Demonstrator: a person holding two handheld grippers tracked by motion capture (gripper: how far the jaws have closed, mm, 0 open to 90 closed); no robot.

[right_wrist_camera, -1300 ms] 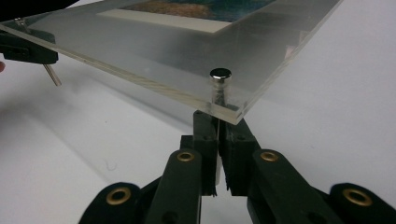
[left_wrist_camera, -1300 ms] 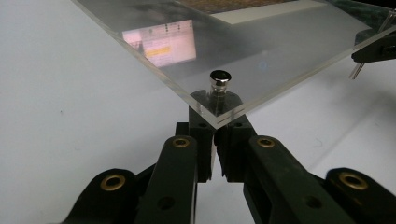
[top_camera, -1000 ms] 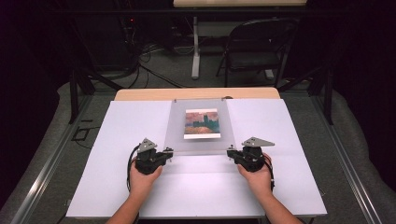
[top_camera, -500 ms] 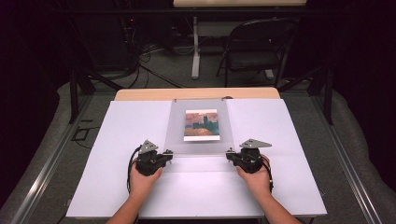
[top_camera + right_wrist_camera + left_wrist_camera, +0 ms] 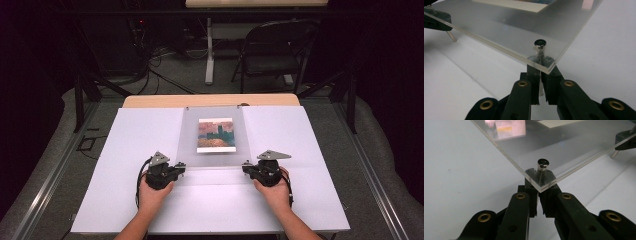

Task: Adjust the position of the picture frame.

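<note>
Acrylic sheet (image 5: 215,145), clear and rectangular, lies lengthwise down the middle of the white table cover (image 5: 135,150), with a small painting print (image 5: 216,135) of orange and blue tones seen through its far half. The near edge of the sheet is raised off the cover; whether the far edge rests on it I cannot tell. The left gripper (image 5: 176,169), held in the person's left hand (image 5: 152,192), sits at the sheet's near left corner, and the right gripper (image 5: 248,169), held in the right hand (image 5: 274,192), sits at the near right corner, the two well apart with the sheet's near edge between them. In the left gripper view the black jaws stand narrow, closed on the shaft of a metal standoff pin (image 5: 543,164) that passes through the corner of the sheet, its round cap showing above the clear surface. In the right gripper view the jaws are likewise pressed close around a second standoff pin (image 5: 540,46) under the opposite corner, its cap above the sheet. Each gripper view also shows the other gripper far off along the near edge. Beyond the table stands a folding chair (image 5: 272,55).
</note>
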